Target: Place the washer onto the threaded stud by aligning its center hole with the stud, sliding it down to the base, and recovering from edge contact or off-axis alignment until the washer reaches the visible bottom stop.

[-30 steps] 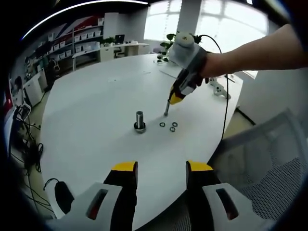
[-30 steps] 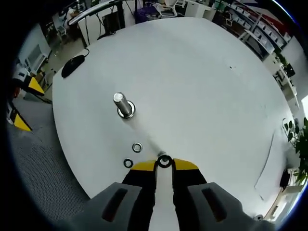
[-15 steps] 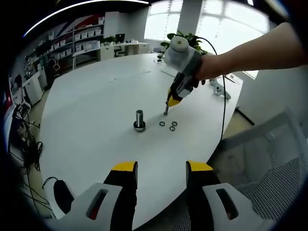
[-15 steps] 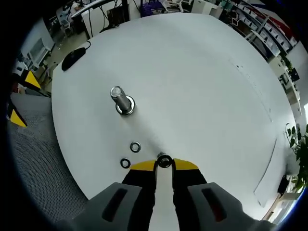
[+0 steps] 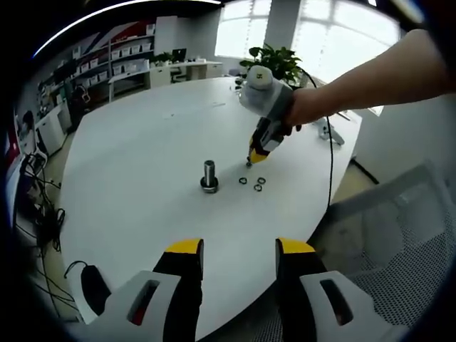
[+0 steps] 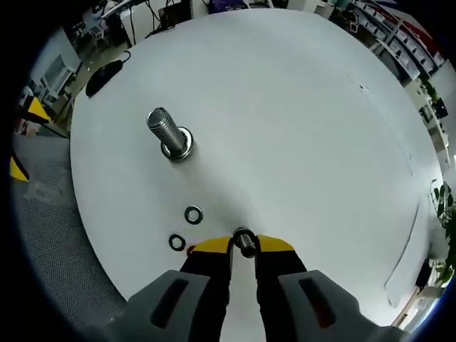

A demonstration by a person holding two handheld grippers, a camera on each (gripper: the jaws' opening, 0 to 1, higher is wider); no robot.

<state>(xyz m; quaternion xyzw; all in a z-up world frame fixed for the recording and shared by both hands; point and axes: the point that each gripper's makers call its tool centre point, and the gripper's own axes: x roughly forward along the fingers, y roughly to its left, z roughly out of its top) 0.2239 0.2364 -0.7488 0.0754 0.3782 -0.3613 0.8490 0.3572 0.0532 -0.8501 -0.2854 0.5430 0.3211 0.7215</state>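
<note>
Left gripper [image 5: 231,249] nearest, jaws apart, holding nothing. Right gripper [image 6: 244,244] pinches the washer [image 6: 244,241] edge-on above the table [image 6: 299,128], two spare washers [image 6: 193,214] beside. Stud [image 6: 165,133] farther left: level the washer, centre the hole, then lower.

There is one threaded stud [image 6: 168,135] standing on one round white table [image 6: 299,128]. Three washers are counted: two loose ones beside the stud, one [image 6: 193,214] nearer it and one [image 6: 176,242] farther off, and a third washer [image 6: 244,239] between the right gripper's [image 6: 244,244] jaws.
</note>
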